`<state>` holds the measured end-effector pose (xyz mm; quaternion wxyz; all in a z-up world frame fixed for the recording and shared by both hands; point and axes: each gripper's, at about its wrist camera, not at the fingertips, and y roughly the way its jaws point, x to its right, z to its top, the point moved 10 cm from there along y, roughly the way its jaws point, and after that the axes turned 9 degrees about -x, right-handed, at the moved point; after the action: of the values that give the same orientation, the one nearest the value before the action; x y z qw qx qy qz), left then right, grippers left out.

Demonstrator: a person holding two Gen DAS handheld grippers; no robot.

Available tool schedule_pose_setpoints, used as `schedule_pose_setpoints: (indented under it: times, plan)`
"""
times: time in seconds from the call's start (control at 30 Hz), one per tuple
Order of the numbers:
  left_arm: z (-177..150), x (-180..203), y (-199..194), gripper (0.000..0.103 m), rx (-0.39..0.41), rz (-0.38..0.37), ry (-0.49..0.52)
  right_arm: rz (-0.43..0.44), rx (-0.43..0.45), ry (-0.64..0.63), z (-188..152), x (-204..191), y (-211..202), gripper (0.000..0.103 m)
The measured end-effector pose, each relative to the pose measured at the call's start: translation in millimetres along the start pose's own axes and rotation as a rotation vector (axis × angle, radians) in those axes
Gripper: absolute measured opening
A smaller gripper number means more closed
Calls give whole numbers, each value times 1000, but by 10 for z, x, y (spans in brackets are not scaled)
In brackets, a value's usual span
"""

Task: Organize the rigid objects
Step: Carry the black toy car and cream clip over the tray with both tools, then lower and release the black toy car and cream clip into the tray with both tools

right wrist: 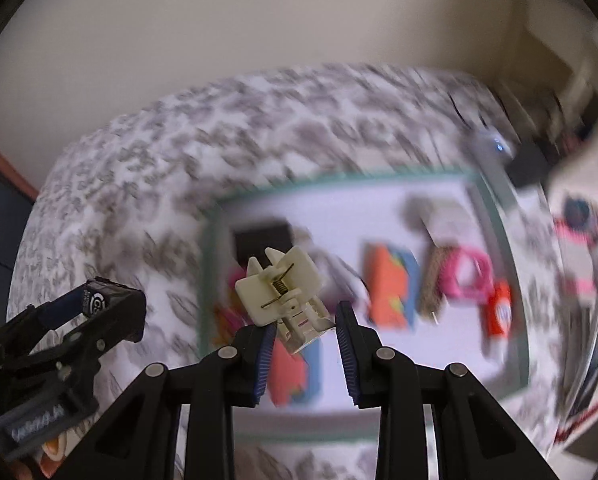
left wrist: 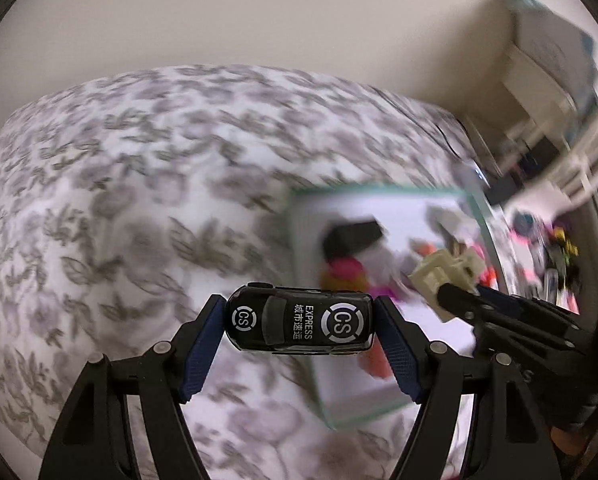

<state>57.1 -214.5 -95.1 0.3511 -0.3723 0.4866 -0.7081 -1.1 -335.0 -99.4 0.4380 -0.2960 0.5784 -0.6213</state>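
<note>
Left wrist view alone lets us read "CS EXPRESS" on the black toy car (left wrist: 300, 325) clamped by the left gripper (left wrist: 299, 330). Right gripper (right wrist: 306, 330) pinches a cream spring clip (right wrist: 279, 290) over the green-rimmed tray (right wrist: 495, 216) on a floral bedspread (left wrist: 139, 184); beige wall (left wrist: 259, 12) behind.

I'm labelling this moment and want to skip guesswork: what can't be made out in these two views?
- Items on the green-rimmed tray: motion-blurred in both views.
- Right gripper on the cream clip: right pad contact unclear in the right wrist view.
- Toy car: wheels hidden beneath its body.
- Shelf clutter: blurred, cut by the edge.
</note>
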Motion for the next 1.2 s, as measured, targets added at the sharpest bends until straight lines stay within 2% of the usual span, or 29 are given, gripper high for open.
schedule_pose_setpoints:
  times: [0.13, 0.4, 0.5, 0.6, 0.73, 0.8, 0.83, 0.87, 0.93, 1.07, 1.2]
  plan:
    - [-184, 192, 155, 76, -34, 11, 40, -16, -52, 54, -267, 263, 166, 32]
    - [-449, 337, 433, 76, -108, -8, 70, -5, -100, 113, -486, 441, 339, 33]
    - [-477, 318, 421, 76, -103, -10, 62, -2, -103, 120, -513, 460, 342, 34]
    - [-472, 268, 363, 82, -81, -6, 46, -8, -100, 119, -536, 445, 320, 34]
    - [-458, 161, 302, 83, -61, 18, 22, -8, -85, 107, -549, 398, 279, 36]
    - [-462, 79, 274, 83, -51, 39, 7, -5, -68, 104, -533, 379, 248, 44]
    - [-462, 40, 265, 85, -47, 48, -2, -4, -61, 104, -529, 375, 232, 54]
    - [-465, -13, 254, 93, -43, 59, -14, -2, -53, 105, -524, 366, 220, 60]
    - [-470, -93, 229, 99, -33, 71, -33, 5, -42, 102, -530, 349, 196, 61]
    - [-470, -257, 152, 99, 5, 104, -73, 4, -14, 97, -538, 346, 142, 78]
    - [-486, -376, 86, 99, 23, 108, -111, 12, 15, 103, -525, 341, 87, 88]
